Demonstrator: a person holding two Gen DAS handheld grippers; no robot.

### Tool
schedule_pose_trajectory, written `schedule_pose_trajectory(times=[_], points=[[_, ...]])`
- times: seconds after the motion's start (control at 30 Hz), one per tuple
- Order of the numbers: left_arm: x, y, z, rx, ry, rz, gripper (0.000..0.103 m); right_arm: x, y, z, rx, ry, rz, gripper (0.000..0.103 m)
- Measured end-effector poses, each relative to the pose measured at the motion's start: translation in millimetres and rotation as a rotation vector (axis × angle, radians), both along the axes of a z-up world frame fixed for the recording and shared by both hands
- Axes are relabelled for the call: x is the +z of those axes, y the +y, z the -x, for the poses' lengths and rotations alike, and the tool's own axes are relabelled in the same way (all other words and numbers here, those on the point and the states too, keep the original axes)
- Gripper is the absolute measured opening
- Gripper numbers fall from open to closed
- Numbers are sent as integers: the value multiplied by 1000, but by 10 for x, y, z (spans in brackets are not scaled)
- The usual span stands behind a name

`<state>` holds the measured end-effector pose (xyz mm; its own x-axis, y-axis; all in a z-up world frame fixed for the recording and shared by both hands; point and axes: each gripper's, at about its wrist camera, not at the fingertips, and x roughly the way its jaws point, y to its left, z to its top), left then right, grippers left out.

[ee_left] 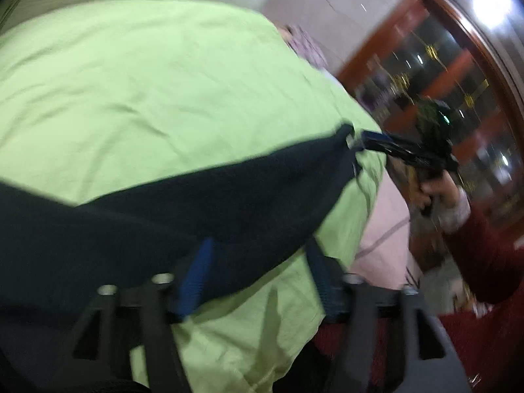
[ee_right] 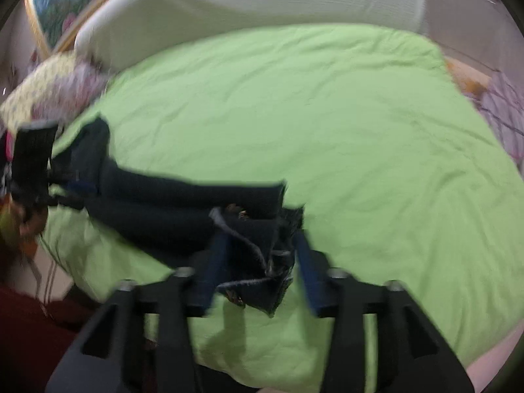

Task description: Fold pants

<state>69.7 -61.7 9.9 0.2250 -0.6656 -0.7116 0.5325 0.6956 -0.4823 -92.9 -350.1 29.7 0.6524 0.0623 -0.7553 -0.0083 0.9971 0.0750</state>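
Your pants [ee_right: 183, 209] lie in a long dark band across the near edge of the green bedspread [ee_right: 327, 124], running from 9 o'clock to centre in the right wrist view.

Left gripper [ee_left: 258, 262]: jaws apart, dark cloth draped between and over the blue pads [ee_left: 196, 275]. The pads look clear of the fabric, so read it as open, though blur leaves some doubt.

Right gripper [ee_right: 258, 268]: jaws likewise spread, with the bunched waistband end, button and seams showing, sitting loose between the fingers. No pinch visible.

Judgement: each tool stands at one end of the garment, which fits a fold just laid down or about to be picked up.

The left wrist view alone shows your right hand [ee_left: 435, 193] on its handle at 3 o'clock, the red sleeve [ee_left: 484, 255] and a wooden cabinet [ee_left: 425, 75] behind. The right wrist view alone shows the waistband detail, the white headboard [ee_right: 262, 3] at 12 o'clock and a floral pillow [ee_right: 55, 88] at 10 o'clock.
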Motion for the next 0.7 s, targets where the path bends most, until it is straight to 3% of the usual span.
schedule_pose_trajectory(times=[0.1,0.23,0.4,0.57,0.7], points=[[147,241,14,116,-4,34,73,244,45,78,-8,-94,-62,61],[277,597,-181,274,39,23,81,263,345,-113,89,-95,-196,61],[228,1052,-740,479,183,-84,82,0,1108,-589,307,-5,-330,61],[-38,1434,-1457,609,423,-143,81,-236,1812,-1027,461,109,-321,61],[-215,1554,-1891,695,510,-252,81,-409,2097,-1294,517,177,-329,61]])
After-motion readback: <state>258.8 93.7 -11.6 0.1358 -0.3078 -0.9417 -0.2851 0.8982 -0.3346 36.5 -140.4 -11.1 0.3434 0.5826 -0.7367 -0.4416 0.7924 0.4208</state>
